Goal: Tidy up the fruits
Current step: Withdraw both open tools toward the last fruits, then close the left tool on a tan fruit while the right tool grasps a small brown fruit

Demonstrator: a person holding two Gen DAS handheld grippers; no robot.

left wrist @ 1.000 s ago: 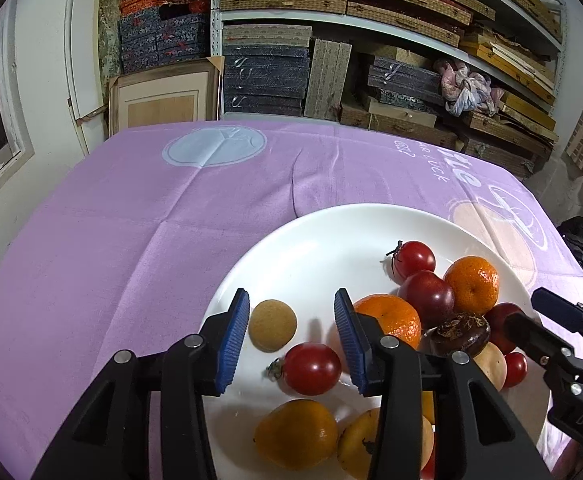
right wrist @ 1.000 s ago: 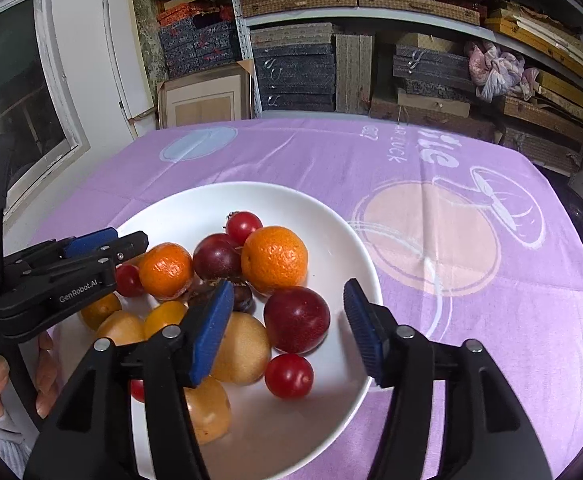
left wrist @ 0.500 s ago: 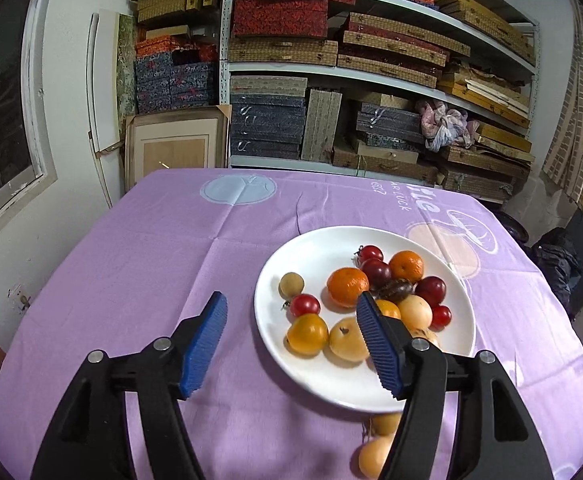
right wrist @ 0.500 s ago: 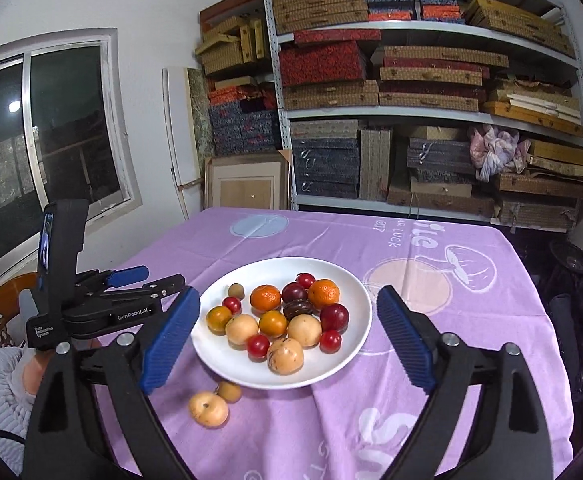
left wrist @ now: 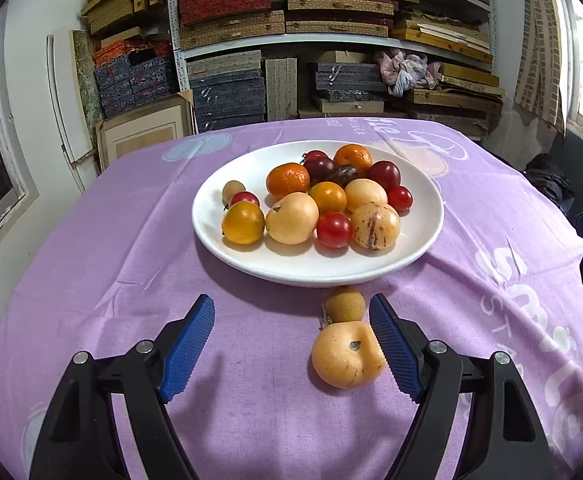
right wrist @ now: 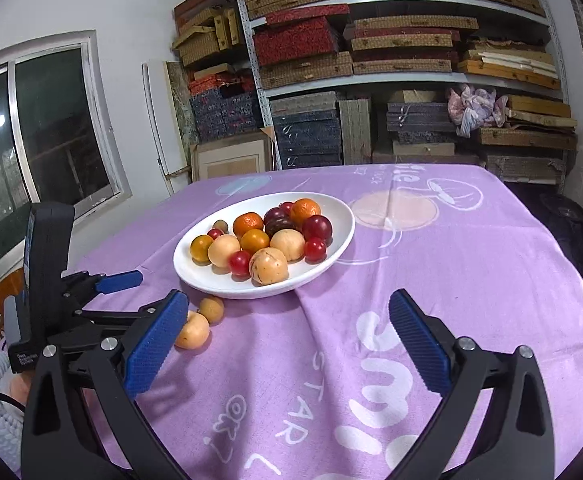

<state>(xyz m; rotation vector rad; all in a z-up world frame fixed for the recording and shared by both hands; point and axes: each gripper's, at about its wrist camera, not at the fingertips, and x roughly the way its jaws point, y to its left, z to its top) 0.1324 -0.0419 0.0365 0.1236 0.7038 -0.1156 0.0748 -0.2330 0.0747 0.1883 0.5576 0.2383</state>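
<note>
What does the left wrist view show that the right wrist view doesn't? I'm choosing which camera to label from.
Only the left wrist view shows the stem-end dimple of the large yellow fruit on the cloth, close beside one finger of the left hand-held gripper. Only the right wrist view shows the window, the left hand-held gripper from outside, and the open right hand-held gripper. Both show the white plate of fruit, the small brown fruit before it, the purple tablecloth and the shelves.
</note>
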